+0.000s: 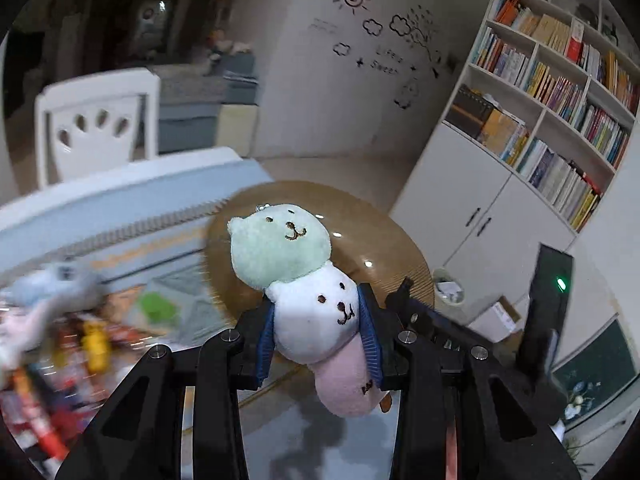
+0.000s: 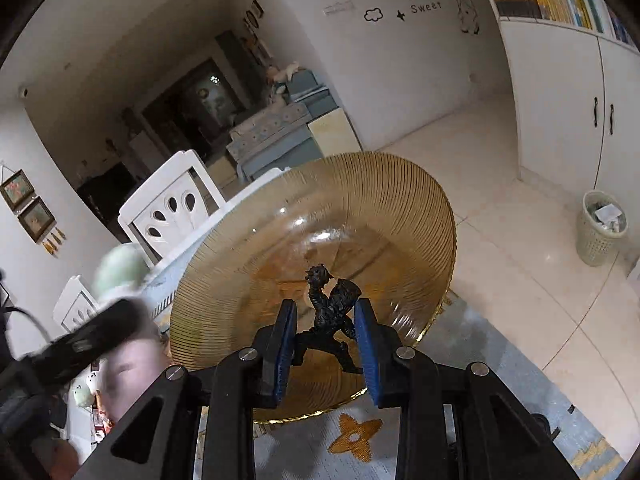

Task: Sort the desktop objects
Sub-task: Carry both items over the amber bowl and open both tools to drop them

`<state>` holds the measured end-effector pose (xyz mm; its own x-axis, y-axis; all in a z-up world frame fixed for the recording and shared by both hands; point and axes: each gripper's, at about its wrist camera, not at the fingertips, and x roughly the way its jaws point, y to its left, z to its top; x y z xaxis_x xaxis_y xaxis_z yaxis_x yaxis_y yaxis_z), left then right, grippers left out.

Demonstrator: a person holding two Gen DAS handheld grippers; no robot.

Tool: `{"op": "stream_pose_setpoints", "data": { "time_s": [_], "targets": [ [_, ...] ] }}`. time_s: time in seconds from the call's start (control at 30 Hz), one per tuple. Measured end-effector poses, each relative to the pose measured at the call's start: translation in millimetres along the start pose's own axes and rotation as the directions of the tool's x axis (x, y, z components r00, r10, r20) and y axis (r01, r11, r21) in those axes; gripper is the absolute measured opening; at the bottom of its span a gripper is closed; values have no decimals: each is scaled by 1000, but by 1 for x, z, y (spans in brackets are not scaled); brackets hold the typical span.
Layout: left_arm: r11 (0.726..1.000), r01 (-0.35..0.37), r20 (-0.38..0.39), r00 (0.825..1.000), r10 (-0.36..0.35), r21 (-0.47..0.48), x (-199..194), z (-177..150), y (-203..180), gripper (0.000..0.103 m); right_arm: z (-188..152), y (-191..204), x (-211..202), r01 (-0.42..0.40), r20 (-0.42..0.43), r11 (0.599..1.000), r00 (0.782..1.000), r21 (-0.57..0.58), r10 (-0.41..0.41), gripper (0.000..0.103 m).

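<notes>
Left wrist view: the left gripper (image 1: 320, 334) sits in the lower centre of the frame, its blue-padded fingers (image 1: 267, 340) pinching a plush toy (image 1: 308, 304) at the white middle segment. The toy is a stack of three soft faces: mint green on top, white in the middle, pink at the bottom, tilted toward the upper left. The pink end hangs below the pads and partly covers the right finger. Behind it lies an amber ribbed glass plate (image 1: 384, 236), largely hidden by the toy. At the lower left a pile of colourful objects (image 1: 60, 344) is smeared by motion blur and cannot be told apart.

Right wrist view: the right gripper (image 2: 326, 338) is in the lower centre, its blue pads (image 2: 368, 352) partly closed around a small black figurine (image 2: 330, 316), which stands upright between them over the amber plate (image 2: 400, 208). Whether both pads actually touch the figurine is hard to tell. At the left edge the other gripper and its plush toy (image 2: 120, 268) appear only as a blur.
</notes>
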<state>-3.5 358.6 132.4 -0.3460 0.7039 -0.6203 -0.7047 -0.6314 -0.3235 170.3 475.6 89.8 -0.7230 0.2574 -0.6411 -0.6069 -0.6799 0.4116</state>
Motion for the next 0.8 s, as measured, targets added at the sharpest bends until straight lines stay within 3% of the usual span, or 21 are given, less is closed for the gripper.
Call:
{"op": "stream_pose_setpoints", "data": {
  "time_s": [0.17,0.23,0.27,0.33,0.4,0.67,0.8],
  "targets": [
    [1000,21,-55,998,-21,-17,39,-10,-1,36,1,2,14,-7,-35,1000,999,-13,6,30],
    [999,28,-67,997,-30,-35,44,-13,4,40,3,1,13,-41,-37,999,998,-5,41,40],
    [998,45,-75,996,-49,-46,47,-12,9,40,3,-1,12,-67,-32,998,997,4,67,50],
    [986,134,-92,985,-143,-98,50,-12,16,41,4,-3,6,-94,-5,995,996,17,94,59],
    [977,169,-88,979,-182,-132,49,-11,20,45,7,-6,2,-94,24,995,995,12,94,65],
    [994,87,-30,996,-89,-71,-15,-22,26,45,5,-7,-6,-114,76,993,990,-15,115,66],
    [998,22,22,1000,-21,-63,-67,-35,50,55,-8,15,-23,-141,84,985,985,-103,150,66]
  ]
}}
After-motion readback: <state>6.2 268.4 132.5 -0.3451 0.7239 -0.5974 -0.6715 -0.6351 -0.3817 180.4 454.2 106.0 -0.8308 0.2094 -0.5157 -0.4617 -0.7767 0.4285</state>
